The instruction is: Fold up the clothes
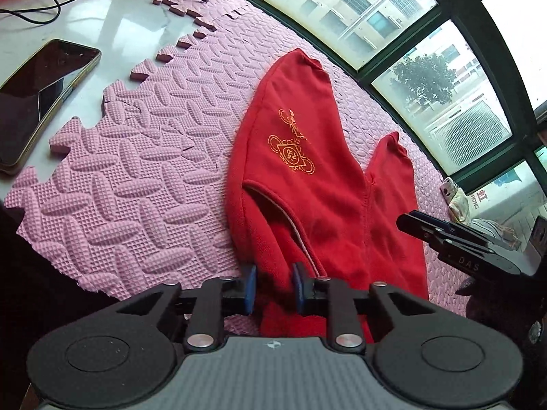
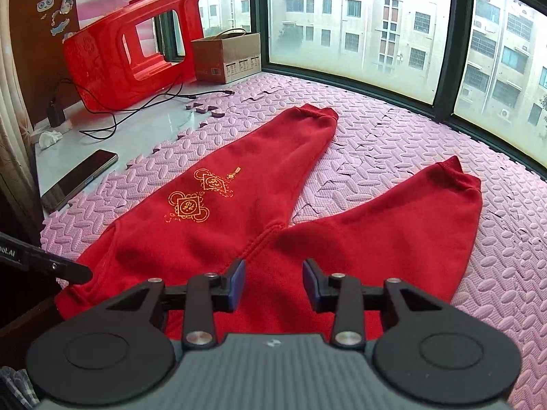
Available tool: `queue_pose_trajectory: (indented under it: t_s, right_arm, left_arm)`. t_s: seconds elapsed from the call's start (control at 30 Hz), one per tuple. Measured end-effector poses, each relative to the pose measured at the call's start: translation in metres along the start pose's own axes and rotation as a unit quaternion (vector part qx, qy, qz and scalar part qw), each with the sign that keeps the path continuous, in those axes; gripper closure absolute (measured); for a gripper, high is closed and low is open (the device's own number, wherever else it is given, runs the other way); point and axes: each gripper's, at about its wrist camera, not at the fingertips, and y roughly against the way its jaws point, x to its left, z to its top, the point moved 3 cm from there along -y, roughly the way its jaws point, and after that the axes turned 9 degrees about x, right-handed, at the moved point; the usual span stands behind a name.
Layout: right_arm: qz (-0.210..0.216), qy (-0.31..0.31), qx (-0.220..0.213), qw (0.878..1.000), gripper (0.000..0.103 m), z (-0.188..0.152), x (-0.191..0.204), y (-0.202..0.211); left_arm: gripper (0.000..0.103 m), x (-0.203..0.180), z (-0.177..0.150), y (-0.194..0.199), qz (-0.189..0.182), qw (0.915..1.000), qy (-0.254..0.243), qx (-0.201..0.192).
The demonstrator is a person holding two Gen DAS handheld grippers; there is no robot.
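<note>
Left wrist view: the left gripper [image 1: 273, 285] pinches the waistband of red trousers [image 1: 307, 184] lying on a pink foam mat [image 1: 136, 177].

Right wrist view: the right gripper [image 2: 274, 285] hovers spread above the waist; both legs lie splayed, so no fold looks made yet.

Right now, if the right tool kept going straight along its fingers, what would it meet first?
Most likely the red trousers on the pink foam mat, around the crotch seam between the two legs. The right tool stands open just above the waist end, gripping nothing; depth is hard to judge.
</note>
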Motion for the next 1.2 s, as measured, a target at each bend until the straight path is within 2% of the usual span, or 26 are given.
queue_pose_trajectory:
  t_s: [0.1, 0.2, 0.4, 0.6, 0.7, 0.73, 0.8, 0.87, 0.97, 1.1, 1.17, 1.2]
  right_arm:
    - [0.004, -0.012, 0.006, 1.000, 0.066, 0.016, -0.004, -0.004]
    - [0.025, -0.036, 0.010, 0.999, 0.066, 0.044, -0.011, -0.011]
    - [0.062, -0.078, 0.026, 0.995, 0.066, 0.110, -0.024, -0.043]
    - [0.070, -0.094, 0.060, 0.991, 0.066, 0.175, -0.022, -0.101]
    - [0.072, -0.097, 0.084, 0.989, 0.066, 0.196, -0.016, -0.130]
    - [0.068, -0.098, 0.094, 0.988, 0.065, 0.205, -0.013, -0.144]
    - [0.055, -0.105, 0.110, 0.987, 0.057, 0.219, -0.008, -0.167]
    - [0.038, -0.115, 0.118, 0.986, 0.056, 0.229, -0.006, -0.181]
    - [0.024, -0.118, 0.132, 0.984, 0.048, 0.240, 0.000, -0.197]
    - [-0.017, -0.086, 0.146, 0.985, 0.048, 0.246, 0.011, -0.210]
    - [-0.036, -0.066, 0.150, 0.986, 0.055, 0.246, 0.015, -0.214]
    - [-0.045, -0.056, 0.151, 0.986, 0.068, 0.245, 0.018, -0.216]
  left_arm:
    - [0.086, -0.013, 0.002, 0.008, -0.008, 0.9993, -0.034, -0.012]
    - [0.087, -0.030, 0.006, 0.015, -0.025, 0.9972, -0.068, -0.020]
    - [0.087, -0.068, 0.014, 0.019, -0.055, 0.9882, -0.141, -0.024]
    - [0.087, -0.081, 0.018, 0.009, -0.079, 0.9838, -0.161, -0.011]
    - [0.087, -0.084, 0.019, 0.007, -0.087, 0.9823, -0.166, -0.008]
    - [0.087, -0.085, 0.019, 0.006, -0.089, 0.9819, -0.167, -0.007]
    - [0.088, -0.087, 0.019, 0.005, -0.094, 0.9810, -0.170, -0.006]
    - [0.088, -0.088, 0.019, 0.005, -0.097, 0.9800, -0.174, -0.005]
    - [0.088, -0.091, 0.021, 0.003, -0.105, 0.9784, -0.178, -0.003]
    - [0.088, -0.095, 0.021, 0.000, -0.108, 0.9756, -0.191, -0.001]
    - [0.088, -0.097, 0.020, 0.001, -0.107, 0.9742, -0.198, -0.003]
    - [0.088, -0.096, 0.020, 0.002, -0.108, 0.9740, -0.199, -0.004]
